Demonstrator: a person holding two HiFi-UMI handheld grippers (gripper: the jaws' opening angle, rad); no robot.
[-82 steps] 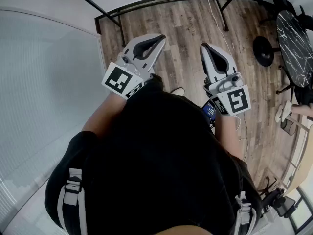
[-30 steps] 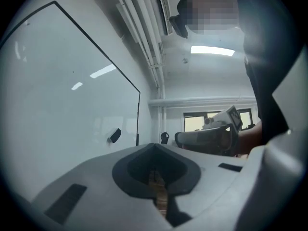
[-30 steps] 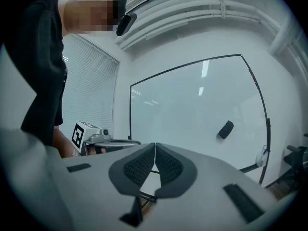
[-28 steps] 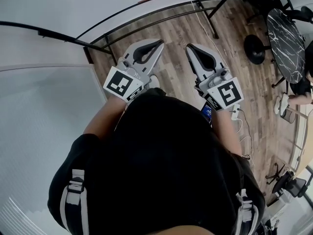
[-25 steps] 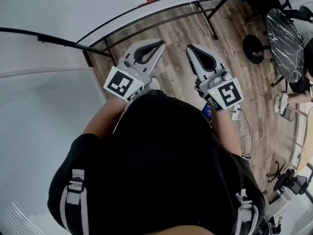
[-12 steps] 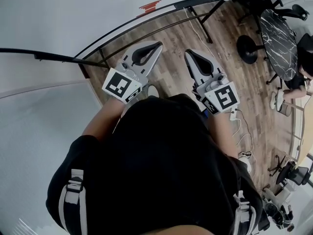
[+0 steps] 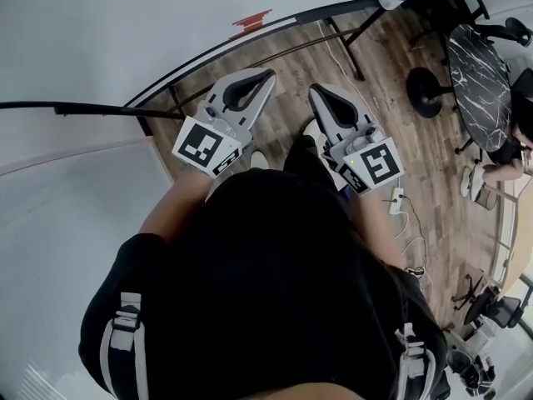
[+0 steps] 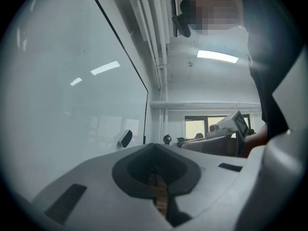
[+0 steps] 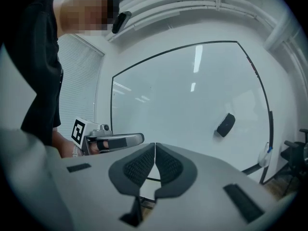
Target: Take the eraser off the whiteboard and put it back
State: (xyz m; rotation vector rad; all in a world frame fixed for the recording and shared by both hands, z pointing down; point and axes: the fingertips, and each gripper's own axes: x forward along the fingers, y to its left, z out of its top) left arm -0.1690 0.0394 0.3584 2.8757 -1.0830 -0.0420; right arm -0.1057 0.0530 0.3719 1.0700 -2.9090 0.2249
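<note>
The black eraser (image 9: 225,124) sticks to the whiteboard (image 9: 183,95) toward its lower right, well beyond my grippers. In the left gripper view the eraser (image 8: 125,138) is small, low on the board (image 8: 72,105), which runs along the left. My left gripper (image 8: 154,146) points level with its jaw tips together and nothing between them. The right gripper (image 9: 155,145) is shut and empty too. From the head view both grippers, left (image 7: 268,75) and right (image 7: 315,90), reach side by side over the wood floor just short of the whiteboard (image 7: 166,23). That view does not show the eraser.
The whiteboard's black stand legs (image 7: 341,44) reach onto the floor ahead of the right gripper. A round dark marble table (image 7: 487,65) with chairs and a seated person (image 7: 500,169) is at the far right. Cables and a power strip (image 7: 397,200) lie on the floor.
Both grippers have moved closer to the whiteboard, whose lower frame now lies nearer their tips. Both stay shut and empty.
</note>
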